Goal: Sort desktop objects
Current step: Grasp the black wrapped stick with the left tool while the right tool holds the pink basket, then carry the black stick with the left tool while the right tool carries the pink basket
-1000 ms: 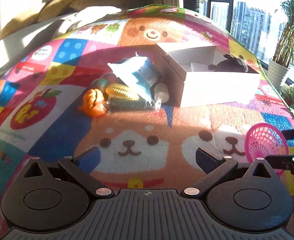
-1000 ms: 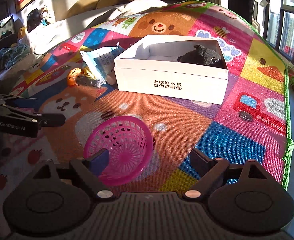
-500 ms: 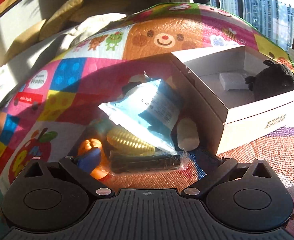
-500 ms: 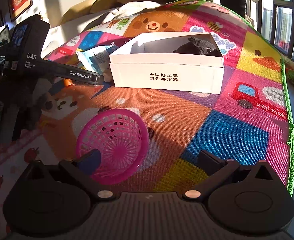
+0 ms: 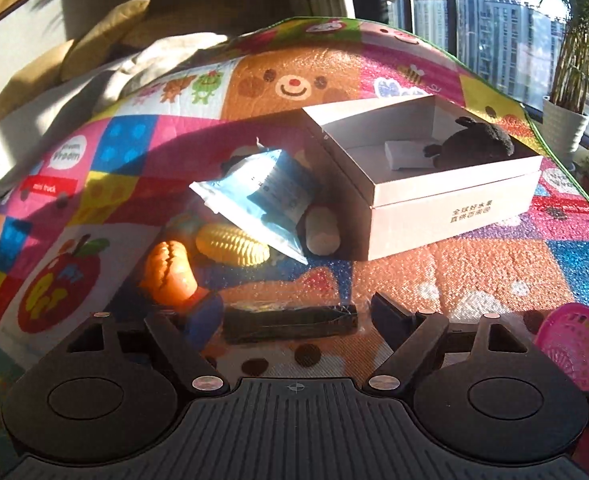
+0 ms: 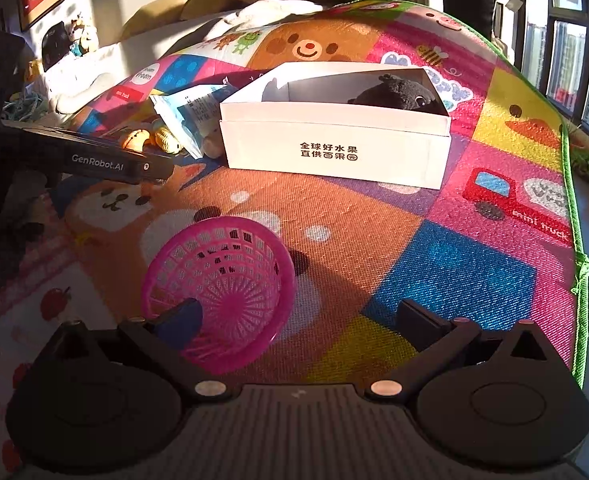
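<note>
A dark flat bar sealed in clear crinkly plastic wrap (image 5: 290, 322) lies crosswise at the lower centre of the left wrist view, directly between the spread fingers of the left gripper (image 5: 290, 314), which is wide open and holds nothing; whether the fingers touch the wrapper cannot be told. Just behind it, toward mid-left of that frame, sits the unsorted pile: an orange toy bread roll (image 5: 171, 274), a yellow toy corn cob (image 5: 230, 245), a pale blue and white foil pouch (image 5: 260, 196) leaning over them, and a cream-coloured cylinder (image 5: 321, 230) against the side of the white cardboard box (image 5: 450, 210). Inside the box rest a black plush toy (image 5: 476, 144) and a small white packet (image 5: 408, 154). The right gripper (image 6: 298, 320), also wide open and empty, hovers at the lower centre of its own view, its left finger over the rim of the round pink plastic lattice basket (image 6: 220, 280) on the colourful cartoon play mat (image 6: 454, 272). The step in hand appears to be picking up the wrapped bar. The next move likely calls for closing the fingers squarely on its ends or flanks, as the slick film could slip, then lifting it clear toward the box or the basket.
</note>
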The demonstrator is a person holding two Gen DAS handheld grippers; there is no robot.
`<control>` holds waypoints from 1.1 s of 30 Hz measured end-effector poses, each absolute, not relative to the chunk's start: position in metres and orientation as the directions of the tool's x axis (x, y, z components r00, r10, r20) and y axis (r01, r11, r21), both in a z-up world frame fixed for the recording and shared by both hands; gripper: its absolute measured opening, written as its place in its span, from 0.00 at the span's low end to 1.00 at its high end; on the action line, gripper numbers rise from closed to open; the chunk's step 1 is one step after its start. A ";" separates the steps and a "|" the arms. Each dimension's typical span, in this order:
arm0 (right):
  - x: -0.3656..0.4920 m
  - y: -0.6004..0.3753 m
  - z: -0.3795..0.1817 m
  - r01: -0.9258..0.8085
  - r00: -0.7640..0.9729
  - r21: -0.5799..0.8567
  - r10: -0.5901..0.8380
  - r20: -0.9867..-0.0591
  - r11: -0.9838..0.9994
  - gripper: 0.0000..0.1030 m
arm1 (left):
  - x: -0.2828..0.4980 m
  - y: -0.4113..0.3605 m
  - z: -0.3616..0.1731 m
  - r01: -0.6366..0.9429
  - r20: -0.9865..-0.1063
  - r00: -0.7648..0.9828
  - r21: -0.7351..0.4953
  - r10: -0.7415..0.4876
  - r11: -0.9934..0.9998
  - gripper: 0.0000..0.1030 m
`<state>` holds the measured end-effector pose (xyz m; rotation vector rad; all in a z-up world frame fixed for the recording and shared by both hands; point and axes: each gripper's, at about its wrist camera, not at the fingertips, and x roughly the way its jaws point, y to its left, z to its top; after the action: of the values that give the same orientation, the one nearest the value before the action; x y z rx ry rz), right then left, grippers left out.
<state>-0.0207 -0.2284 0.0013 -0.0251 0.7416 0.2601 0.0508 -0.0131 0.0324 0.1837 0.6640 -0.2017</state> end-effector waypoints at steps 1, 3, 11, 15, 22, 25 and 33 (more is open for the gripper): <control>-0.021 -0.228 0.001 -0.243 0.707 0.066 0.224 -0.671 0.968 1.00 | 0.042 -0.014 0.033 0.258 -0.629 0.764 0.097 -0.142 0.961 0.83; -0.021 -0.228 0.001 -0.244 0.706 0.061 0.221 -0.673 0.968 1.00 | 0.017 -0.018 0.033 0.302 -0.636 0.749 0.081 -0.184 0.950 0.84; -0.020 -0.226 0.000 -0.249 0.702 0.042 0.210 -0.680 0.968 1.00 | -0.025 -0.019 0.019 0.309 -0.641 0.739 0.048 -0.208 0.950 0.90; -0.020 -0.227 0.000 -0.251 0.700 0.047 0.215 -0.681 0.967 1.00 | -0.027 -0.014 0.012 0.294 -0.656 0.724 0.013 -0.214 0.956 0.93; -0.021 -0.227 0.000 -0.268 0.693 0.041 0.223 -0.685 0.962 1.00 | -0.031 -0.010 0.001 0.273 -0.660 0.724 0.011 -0.198 0.962 0.98; -0.022 -0.226 0.000 -0.265 0.697 0.037 0.218 -0.683 0.963 1.00 | -0.030 -0.010 0.000 0.272 -0.662 0.722 0.009 -0.198 0.962 0.99; -0.037 -0.226 0.012 -0.264 0.733 0.051 0.234 -0.639 0.963 1.00 | -0.031 -0.012 -0.001 0.268 -0.664 0.723 0.015 -0.190 0.963 1.00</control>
<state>-0.0367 -0.2256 0.0124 -0.0443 0.6964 0.2738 -0.0310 -0.0115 -0.0006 0.1129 0.7197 -0.2533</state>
